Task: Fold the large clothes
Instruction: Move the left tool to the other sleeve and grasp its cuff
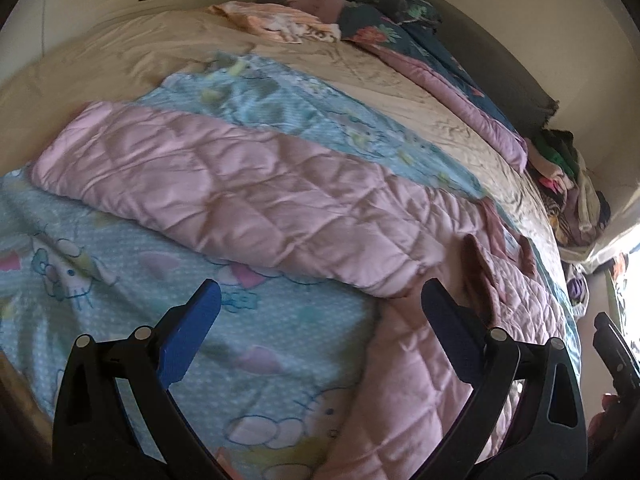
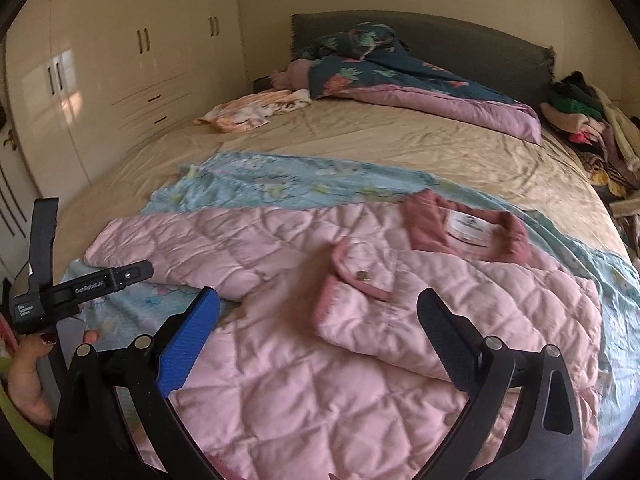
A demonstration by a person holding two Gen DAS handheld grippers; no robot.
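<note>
A pink quilted jacket [image 2: 340,320] lies spread on the bed, collar and label [image 2: 468,228] toward the headboard, one front flap [image 2: 360,292] turned over. Its left sleeve [image 1: 240,184] stretches flat across a light-blue cartoon-print blanket [image 1: 120,280]. My left gripper [image 1: 320,300] hovers open over the blanket and the sleeve's lower edge, holding nothing. My right gripper [image 2: 318,312] hangs open above the jacket's chest, empty. In the right wrist view the left gripper's body [image 2: 48,292] shows at the left edge with a hand [image 2: 28,384] on it.
The bed has a beige sheet [image 2: 400,140]. A dark floral duvet [image 2: 380,72] and a peach cloth [image 2: 256,112] lie near the headboard. A heap of clothes [image 2: 592,128] sits at the right bedside. White wardrobes [image 2: 100,80] stand at the left.
</note>
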